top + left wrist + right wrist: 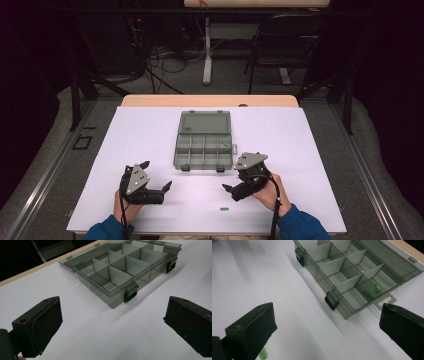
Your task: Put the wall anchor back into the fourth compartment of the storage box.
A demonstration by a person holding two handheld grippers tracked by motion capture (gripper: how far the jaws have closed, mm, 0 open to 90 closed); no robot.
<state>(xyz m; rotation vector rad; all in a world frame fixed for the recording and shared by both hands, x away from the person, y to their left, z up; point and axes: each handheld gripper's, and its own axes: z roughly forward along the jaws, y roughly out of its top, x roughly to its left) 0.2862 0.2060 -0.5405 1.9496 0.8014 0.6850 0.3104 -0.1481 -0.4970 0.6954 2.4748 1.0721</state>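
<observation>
Table covered by a white sheet (150,135); open grey box (204,146) sits mid-table, lid laid flat on the far side, latches toward us. We judge the work to be sorting small green pieces into its compartments.

Left gripper (156,176): jaws spread wide, holding nothing, resting low on the sheet at our left, well apart from the box. We take it as parked, out of the way of the other hand. In the left gripper view its jaws frame the box's near corner and one black latch (131,292).

Right gripper (231,192): jaws also wide apart, empty, held in the right hand (270,194) near the box's front right corner. It tilts down and toward the middle, and the loose green piece (224,208) lies on the sheet just beside it on our side. We judge this is the lead-in to a pickup, the wide opening set to drop over the piece. In the right gripper view the same piece (262,354) peeks out just below the left-hand jaw (partly hidden, so its full shape is unclear).

The piece: small, short, bright translucent green, lying flat. Likely light and prone to skid on the smooth sheet.

One more green piece (377,287) already lies in the box's right-end compartment, near the hang tab (387,300). Other compartments look empty from here.
</observation>
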